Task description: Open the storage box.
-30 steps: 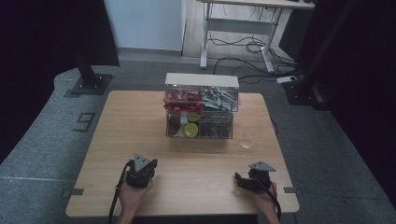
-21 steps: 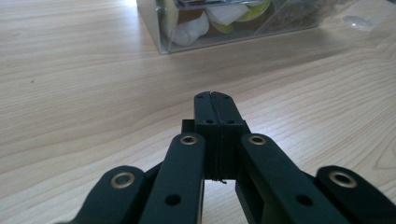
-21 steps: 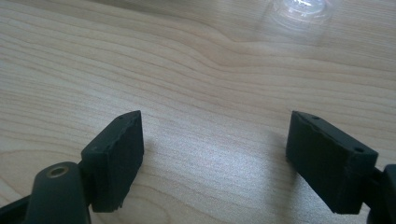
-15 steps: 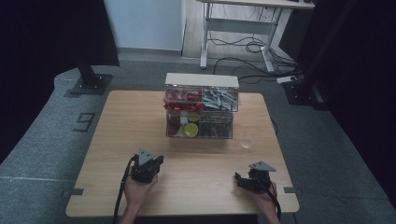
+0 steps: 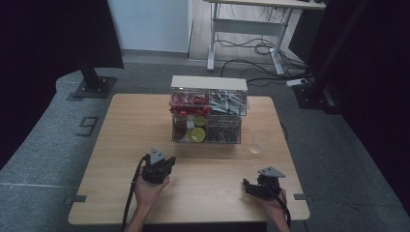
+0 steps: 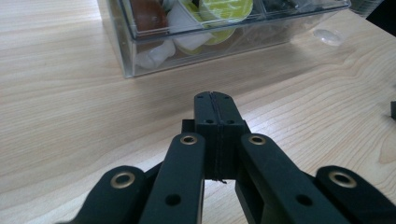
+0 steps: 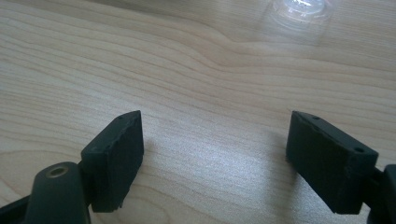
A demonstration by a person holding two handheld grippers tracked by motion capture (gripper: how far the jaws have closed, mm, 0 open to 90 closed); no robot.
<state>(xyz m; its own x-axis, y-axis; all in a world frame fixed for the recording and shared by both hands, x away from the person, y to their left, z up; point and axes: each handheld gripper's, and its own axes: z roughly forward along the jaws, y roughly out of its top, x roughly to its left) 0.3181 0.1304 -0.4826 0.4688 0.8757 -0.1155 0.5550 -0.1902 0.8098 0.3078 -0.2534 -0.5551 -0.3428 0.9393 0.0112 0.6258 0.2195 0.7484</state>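
Note:
A clear plastic organiser box (image 5: 208, 111) with drawers stands at the table's middle back, holding red items, grey metal parts and yellow-green capsules (image 6: 219, 8). My left gripper (image 5: 167, 162) hovers over the near left of the table, shut with nothing between its jaws; in the left gripper view (image 6: 215, 100) the pads meet and point at the box's lower drawer (image 6: 187, 42). My right gripper (image 5: 249, 186) rests near the front right edge, open and empty. Its view (image 7: 215, 149) looks across bare wood toward a small clear cup (image 7: 299, 14).
The small clear cup (image 5: 256, 146) sits right of the box on the wooden table (image 5: 121, 145). Grey floor mats surround the table. A desk frame and cables stand behind, with black stand bases at both back corners.
My left gripper has moved forward and right toward the box and lifted a little. The right gripper has stayed in place.

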